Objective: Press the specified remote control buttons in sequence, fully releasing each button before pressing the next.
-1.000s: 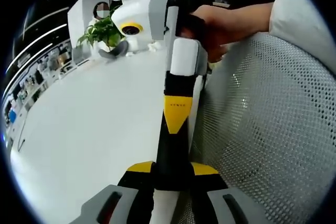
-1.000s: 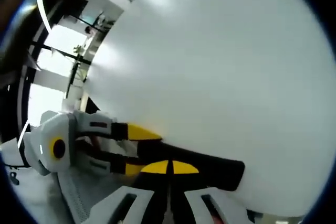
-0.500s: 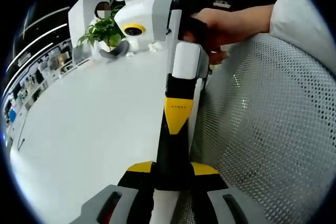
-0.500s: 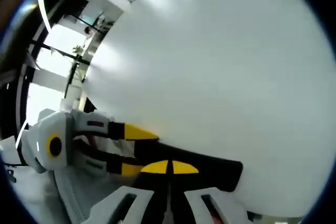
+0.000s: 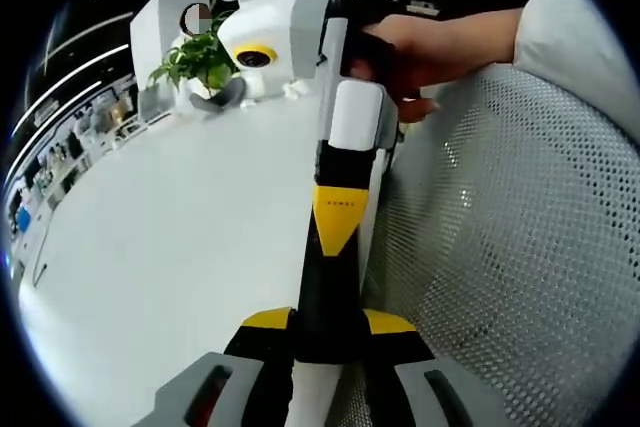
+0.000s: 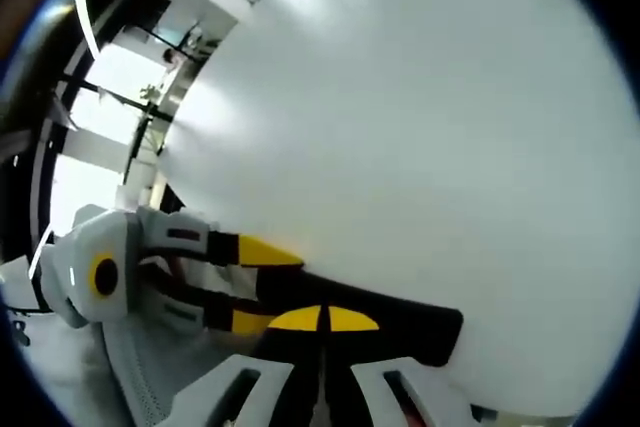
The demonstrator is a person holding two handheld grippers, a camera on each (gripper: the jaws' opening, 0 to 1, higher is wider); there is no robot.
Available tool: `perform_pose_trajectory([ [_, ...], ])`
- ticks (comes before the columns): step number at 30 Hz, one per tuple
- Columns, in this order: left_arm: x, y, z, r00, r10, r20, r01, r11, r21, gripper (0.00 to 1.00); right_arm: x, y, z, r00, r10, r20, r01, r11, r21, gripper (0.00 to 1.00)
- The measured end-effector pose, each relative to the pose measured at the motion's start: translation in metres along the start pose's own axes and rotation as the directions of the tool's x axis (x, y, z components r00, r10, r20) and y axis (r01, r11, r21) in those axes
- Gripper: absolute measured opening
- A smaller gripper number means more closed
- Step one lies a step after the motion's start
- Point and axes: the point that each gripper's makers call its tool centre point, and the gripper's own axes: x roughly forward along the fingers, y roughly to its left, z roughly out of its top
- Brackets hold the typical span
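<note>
Most of both views is going to the white tabletop point(image 5: 170, 247), with a white mesh chair point(image 5: 520, 247) standing just beside its edge in the left gripper view. Behind the chair, a person's hand point(image 5: 430, 47) is holding the right gripper's handle, and a small plant point(image 5: 195, 62) is sitting far back on the tabletop.

The left claw point(image 5: 330, 322) is gripping the black remote point(image 5: 322, 287) between its yellow tips, holding it out near the tabletop's edge. The right claw point(image 5: 335, 227) is coming in from the far end with its jaws closed together and empty, and its yellow point is lying along the remote and seemingly touching it. In the right gripper view the remote is stretching across just ahead of those closed tips.

Over the last second almost nothing is changing. The right gripper's body is only drifting a touch, and the last half second is looking the same. I am reading that as a press being held, not released. The buttons themselves are hidden, so I cannot tell which one is under the point or whether it is going fully down. A clear lift of the point is looking like the next need before any further press.
</note>
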Motion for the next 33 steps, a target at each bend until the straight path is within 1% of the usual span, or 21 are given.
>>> perform_pose_trajectory([
  [5,-0.001,0.0,0.0,1.0,0.0,-0.001,0.0,1.0,0.001,0.25,0.001,0.004,0.002,1.0,0.006,0.011,-0.006,1.0,-0.02,0.0],
  [8,-0.001,0.0,0.0,1.0,0.0,-0.001,0.0,1.0,0.001,0.25,0.003,0.008,0.001,1.0,0.016,0.005,-0.016,0.999,-0.037,0.0],
  [11,-0.001,0.0,0.0,1.0,0.0,-0.001,0.0,1.0,0.001,0.25,0.005,0.007,0.001,1.0,0.008,0.004,-0.007,0.998,-0.061,0.0],
  [13,-0.001,0.0,0.0,1.0,0.0,-0.001,0.0,1.0,0.002,0.25,0.004,0.01,0.003,1.0,0.02,0.018,-0.019,0.997,-0.074,0.0],
  [15,-0.001,0.0,0.0,1.0,-0.001,-0.001,0.001,1.0,0.002,0.25,0.005,0.012,0.002,1.0,0.026,0.014,-0.025,0.996,-0.08,0.0],
  [19,-0.001,0.0,0.0,1.0,-0.001,0.001,0.001,1.0,-0.001,0.25,0.007,0.01,0.0,1.0,0.015,0.002,-0.014,0.995,-0.096,0.0],
  [22,-0.001,0.0,0.0,1.0,-0.002,0.002,0.002,1.0,-0.004,0.25,0.007,0.009,0.0,1.0,0.015,0.01,-0.013,0.995,-0.103,0.0],
  [25,-0.001,0.0,0.0,1.0,-0.003,0.002,0.003,1.0,-0.014,0.25,0.008,0.01,0.0,1.0,0.0,0.015,0.002,0.99,-0.141,0.0],
  [29,-0.001,-0.001,0.0,1.0,-0.002,0.001,0.002,1.0,-0.008,0.25,0.008,0.009,0.0,1.0,0.0,0.024,0.003,0.99,-0.139,0.0],
  [33,-0.001,0.0,0.0,1.0,-0.001,0.002,0.001,1.0,-0.007,0.25,0.009,0.01,0.0,0.999,-0.017,0.032,0.023,0.984,-0.174,0.0],
])
